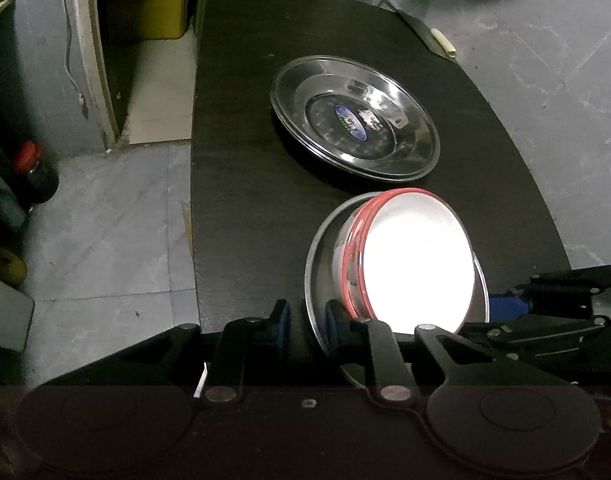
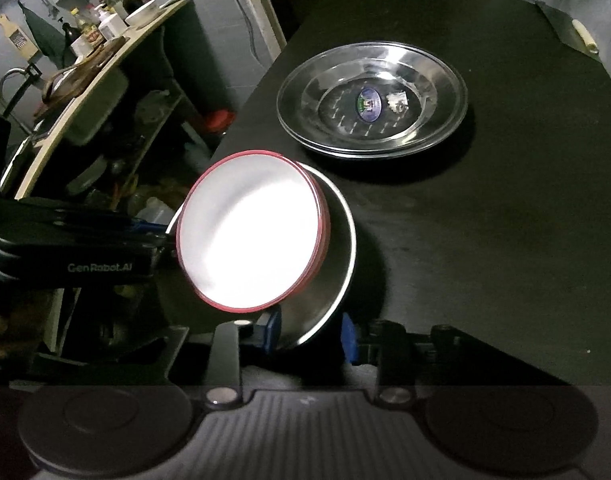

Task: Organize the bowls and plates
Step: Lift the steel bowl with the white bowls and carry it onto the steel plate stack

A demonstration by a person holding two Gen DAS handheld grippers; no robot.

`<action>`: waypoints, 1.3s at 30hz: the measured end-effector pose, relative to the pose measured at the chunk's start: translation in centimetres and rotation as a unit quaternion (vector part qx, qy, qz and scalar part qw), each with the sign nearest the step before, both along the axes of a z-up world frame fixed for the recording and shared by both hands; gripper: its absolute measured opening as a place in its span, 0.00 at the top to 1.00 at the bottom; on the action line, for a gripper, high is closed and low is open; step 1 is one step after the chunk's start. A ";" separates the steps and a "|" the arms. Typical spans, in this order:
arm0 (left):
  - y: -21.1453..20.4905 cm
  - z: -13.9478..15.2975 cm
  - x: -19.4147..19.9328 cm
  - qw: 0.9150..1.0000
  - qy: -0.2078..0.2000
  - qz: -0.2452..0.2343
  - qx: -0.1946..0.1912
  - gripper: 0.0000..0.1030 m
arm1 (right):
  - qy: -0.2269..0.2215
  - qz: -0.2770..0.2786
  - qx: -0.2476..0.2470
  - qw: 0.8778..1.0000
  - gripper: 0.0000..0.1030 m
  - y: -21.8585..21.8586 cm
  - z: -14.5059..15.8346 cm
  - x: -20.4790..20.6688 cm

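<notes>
- While both grippers clamp its thin rim, the steel plate (image 1: 317,264) tilts, red-rimmed white bowl (image 1: 417,264) inside: left gripper (image 1: 307,322), right gripper (image 2: 311,334).
- Beyond the plate, stacked shiny steel plates (image 1: 355,118) lie on the dark table (image 1: 241,200), apart from it.

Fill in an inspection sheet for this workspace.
Surface: dark table.
Job's things: stacked steel plates; red-rimmed bowl sitting in a single plate at the near edge.
Clutter: flat tool at the far edge.
Grippers: left gripper and right gripper each straddle the single plate's rim; grip unclear.
Cables: cord down the wall.
Surroundings: shelf of bottles; red-lidded jar on the floor.
</notes>
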State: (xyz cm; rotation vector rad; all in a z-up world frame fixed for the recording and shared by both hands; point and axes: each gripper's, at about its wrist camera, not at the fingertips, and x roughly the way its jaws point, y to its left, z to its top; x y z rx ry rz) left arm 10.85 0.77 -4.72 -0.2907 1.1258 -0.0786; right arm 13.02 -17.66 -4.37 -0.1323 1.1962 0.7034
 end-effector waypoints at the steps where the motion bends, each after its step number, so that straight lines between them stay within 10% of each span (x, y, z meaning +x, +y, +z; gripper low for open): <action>1: 0.0 0.0 0.0 1.000 -0.001 0.000 -0.006 0.86 | 0.000 0.001 -0.002 1.000 0.67 0.1 -0.1 0.0; 39: -1.6 2.7 4.7 0.997 -0.062 -0.022 -0.049 0.89 | -0.027 -0.074 0.047 0.996 0.71 -4.3 3.0 3.8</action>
